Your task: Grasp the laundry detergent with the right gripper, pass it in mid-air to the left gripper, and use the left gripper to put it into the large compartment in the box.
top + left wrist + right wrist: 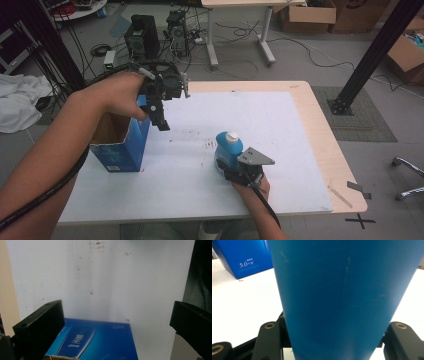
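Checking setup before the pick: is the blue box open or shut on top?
Open: high view shows the blue box upright, its brown inside exposed at the top.
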